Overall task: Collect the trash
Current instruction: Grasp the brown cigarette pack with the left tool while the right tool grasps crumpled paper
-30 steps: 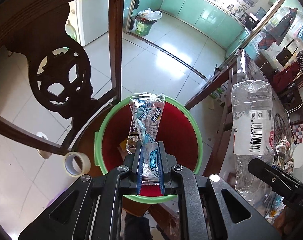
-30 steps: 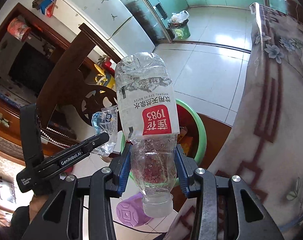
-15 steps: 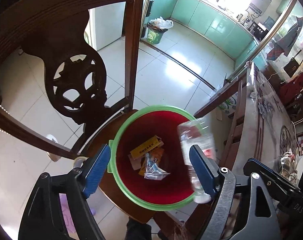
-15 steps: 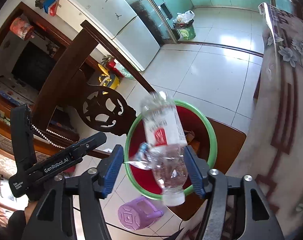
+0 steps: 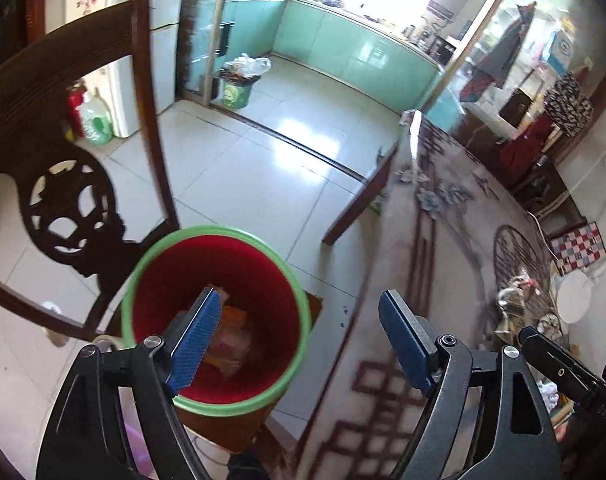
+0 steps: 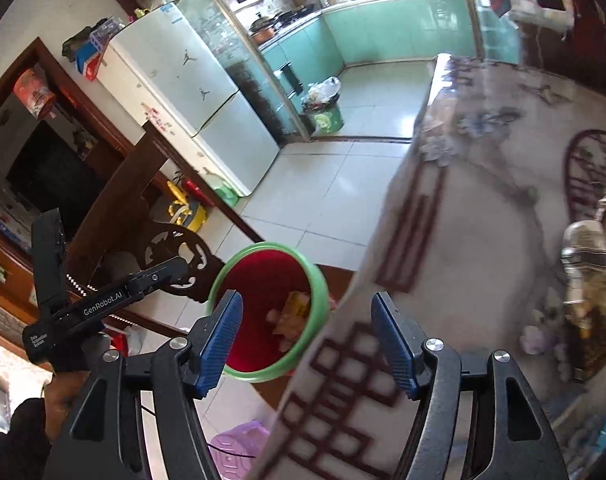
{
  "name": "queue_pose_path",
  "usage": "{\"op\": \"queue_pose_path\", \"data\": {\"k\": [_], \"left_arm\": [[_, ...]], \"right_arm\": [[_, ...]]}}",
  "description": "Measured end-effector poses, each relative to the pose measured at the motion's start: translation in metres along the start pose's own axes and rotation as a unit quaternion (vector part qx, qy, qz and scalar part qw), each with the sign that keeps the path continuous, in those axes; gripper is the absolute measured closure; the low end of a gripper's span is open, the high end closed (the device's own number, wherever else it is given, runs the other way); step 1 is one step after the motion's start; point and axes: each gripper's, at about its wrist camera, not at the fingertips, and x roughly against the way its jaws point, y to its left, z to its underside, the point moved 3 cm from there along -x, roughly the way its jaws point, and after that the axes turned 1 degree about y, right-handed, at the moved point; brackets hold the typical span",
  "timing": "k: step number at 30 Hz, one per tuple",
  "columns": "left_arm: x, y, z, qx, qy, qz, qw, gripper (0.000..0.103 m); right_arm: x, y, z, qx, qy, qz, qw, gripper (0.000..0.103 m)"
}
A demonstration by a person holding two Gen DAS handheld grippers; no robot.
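We hold the left gripper (image 5: 299, 336) with jaws wide and nothing between them; the red bin (image 5: 279, 276), green-rimmed and holding wrappers, sits below its left finger. Our right gripper (image 6: 307, 334) is likewise wide and empty. The left unit's body reads "GenRobot.AI" (image 6: 103, 305).

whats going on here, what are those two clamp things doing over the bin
A person is collecting trash with a handheld gripper in each hand. Both the left gripper and the right gripper are open and empty. Wrappers lie at the bottom of the red bin with a green rim, which sits on a dark wooden chair. More litter waits on the patterned tablecloth.
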Motion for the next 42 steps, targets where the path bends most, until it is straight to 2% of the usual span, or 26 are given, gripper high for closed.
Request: {"op": "queue_pose_path", "data": {"k": [5,9,13,16,19,23,25,26,27,28,30,35,36,37,38,39,42], "left_arm": [[-0.013,-0.083,0.020,-0.053,0.020,0.043,0.9974,0.022],[-0.025,-0.141,0.047,-0.065,0.049,0.066,0.9945,0.022],[-0.046,-0.202,0.078,-0.076,0.092,0.090,0.9888,0.022],[-0.069,-0.248,0.097,-0.090,0.120,0.096,0.9840,0.022],[-0.094,-0.282,0.109,-0.094,0.147,0.082,0.9814,0.022],[-0.110,-0.302,0.116,-0.091,0.156,0.049,0.9823,0.022],[-0.115,-0.305,0.117,-0.084,0.164,0.039,0.9821,0.022],[-0.116,-0.306,0.118,-0.083,0.166,0.036,0.9819,0.022],[-0.117,-0.306,0.119,-0.084,0.168,0.032,0.9817,0.022],[-0.118,-0.307,0.120,-0.085,0.170,0.027,0.9813,0.022],[-0.121,-0.308,0.121,-0.085,0.173,0.022,0.9810,0.022],[-0.133,-0.310,0.126,-0.077,0.185,0.017,0.9796,0.023],[-0.134,-0.310,0.127,-0.077,0.187,0.018,0.9792,0.030],[-0.137,-0.309,0.129,-0.078,0.191,0.021,0.9782,0.043],[-0.141,-0.310,0.130,-0.077,0.200,0.023,0.9765,0.048],[-0.143,-0.309,0.132,-0.074,0.210,0.027,0.9745,0.052],[-0.140,-0.309,0.131,-0.078,0.205,0.036,0.9750,0.056]], "right_arm": [[0.077,-0.094,-0.004,-0.041,-0.026,0.050,0.998,0.037],[0.118,-0.181,-0.021,-0.067,-0.034,0.103,0.992,0.037],[0.131,-0.264,-0.045,-0.119,-0.038,0.093,0.988,0.037],[0.107,-0.308,-0.063,-0.146,-0.010,0.088,0.985,0.037],[0.071,-0.320,-0.078,-0.120,0.014,0.092,0.988,0.037],[0.017,-0.331,-0.084,-0.104,0.071,0.094,0.987,0.037],[-0.002,-0.337,-0.082,-0.105,0.091,0.078,0.987,0.037],[-0.006,-0.338,-0.080,-0.105,0.093,0.068,0.988,0.044],[-0.009,-0.340,-0.079,-0.105,0.091,0.057,0.989,0.071],[-0.009,-0.342,-0.078,-0.108,0.088,0.043,0.989,0.085],[0.000,-0.344,-0.077,-0.112,0.074,0.027,0.991,0.091],[0.051,-0.338,-0.080,-0.101,0.011,0.012,0.995,0.092],[0.063,-0.337,-0.079,-0.099,-0.002,0.015,0.995,0.092],[0.074,-0.336,-0.078,-0.100,-0.014,0.017,0.995,0.092],[0.084,-0.336,-0.077,-0.103,-0.023,0.016,0.994,0.092],[0.094,-0.336,-0.074,-0.110,-0.033,0.013,0.993,0.091],[0.121,-0.336,-0.066,-0.134,-0.055,-0.004,0.990,0.091]]}}
